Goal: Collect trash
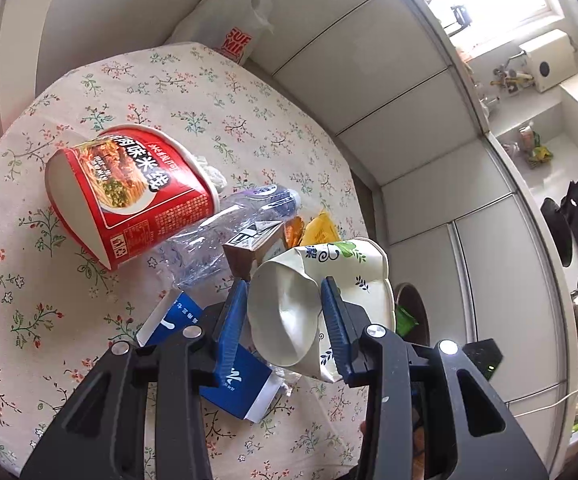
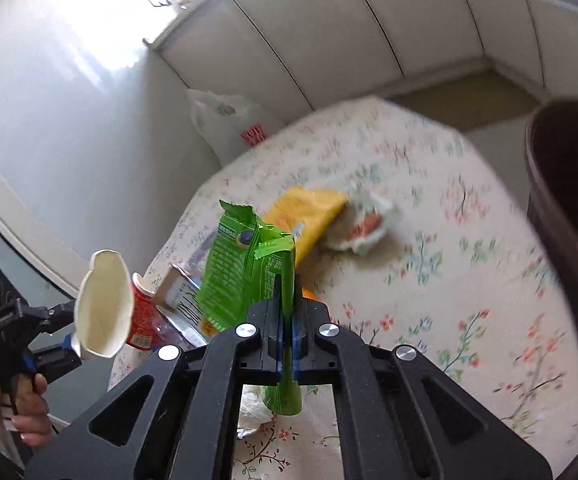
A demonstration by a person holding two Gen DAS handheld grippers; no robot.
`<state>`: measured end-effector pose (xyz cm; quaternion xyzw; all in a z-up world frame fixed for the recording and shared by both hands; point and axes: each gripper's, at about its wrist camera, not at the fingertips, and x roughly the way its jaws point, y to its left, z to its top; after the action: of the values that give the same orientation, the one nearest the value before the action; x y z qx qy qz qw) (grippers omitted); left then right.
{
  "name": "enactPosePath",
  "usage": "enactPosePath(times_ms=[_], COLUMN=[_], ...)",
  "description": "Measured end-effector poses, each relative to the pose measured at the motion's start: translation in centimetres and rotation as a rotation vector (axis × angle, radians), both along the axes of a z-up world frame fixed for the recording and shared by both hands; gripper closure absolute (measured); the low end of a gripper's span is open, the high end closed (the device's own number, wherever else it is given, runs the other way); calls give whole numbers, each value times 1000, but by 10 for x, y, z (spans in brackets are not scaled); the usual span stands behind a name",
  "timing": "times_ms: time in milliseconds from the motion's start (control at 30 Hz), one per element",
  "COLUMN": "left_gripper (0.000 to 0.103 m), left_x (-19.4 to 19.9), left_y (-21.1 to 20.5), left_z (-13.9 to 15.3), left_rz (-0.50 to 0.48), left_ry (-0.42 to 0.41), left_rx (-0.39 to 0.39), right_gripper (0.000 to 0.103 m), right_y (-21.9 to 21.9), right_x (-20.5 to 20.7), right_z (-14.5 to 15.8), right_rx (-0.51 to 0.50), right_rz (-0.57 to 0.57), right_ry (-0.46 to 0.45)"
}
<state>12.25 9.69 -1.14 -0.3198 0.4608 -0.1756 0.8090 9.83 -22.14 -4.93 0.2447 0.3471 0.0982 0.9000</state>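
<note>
My left gripper (image 1: 285,292) is shut on a squashed white paper cup (image 1: 289,312) with a leaf print, held above the floral table (image 1: 69,320); the cup also shows in the right wrist view (image 2: 103,304). My right gripper (image 2: 287,280) is shut on a green snack wrapper (image 2: 245,268), lifted over the table. On the table lie a red instant-noodle cup (image 1: 129,196), a crushed clear plastic bottle (image 1: 225,228), a brown carton (image 1: 249,248), a blue box (image 1: 225,376), a yellow packet (image 2: 309,212) and a crumpled white wrapper (image 2: 365,228).
A dark brown bin (image 2: 573,216) stands beside the table at the right; it also shows past the table edge in the left wrist view (image 1: 413,312). A white plastic bag (image 1: 229,20) sits at the table's far side by the wall. White cabinets (image 1: 409,120) run behind.
</note>
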Motion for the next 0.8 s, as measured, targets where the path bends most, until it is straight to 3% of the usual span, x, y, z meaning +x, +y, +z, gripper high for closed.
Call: enactPosePath(times_ms=[400, 633, 800], left_gripper=[64, 64, 64], left_x=[-7, -8, -11], left_y=[-23, -58, -104], left_z=[9, 9, 5], left_rz=[4, -42, -94], left_ry=[-32, -18, 9], left_rx=[-36, 5, -7], right_gripper=[102, 101, 101], right_y=[-54, -117, -164], right_x=[-48, -70, -71], right_z=[79, 125, 117], right_rx=[-110, -326, -509], right_rz=[-98, -248, -433], right_ry=[-197, -272, -220])
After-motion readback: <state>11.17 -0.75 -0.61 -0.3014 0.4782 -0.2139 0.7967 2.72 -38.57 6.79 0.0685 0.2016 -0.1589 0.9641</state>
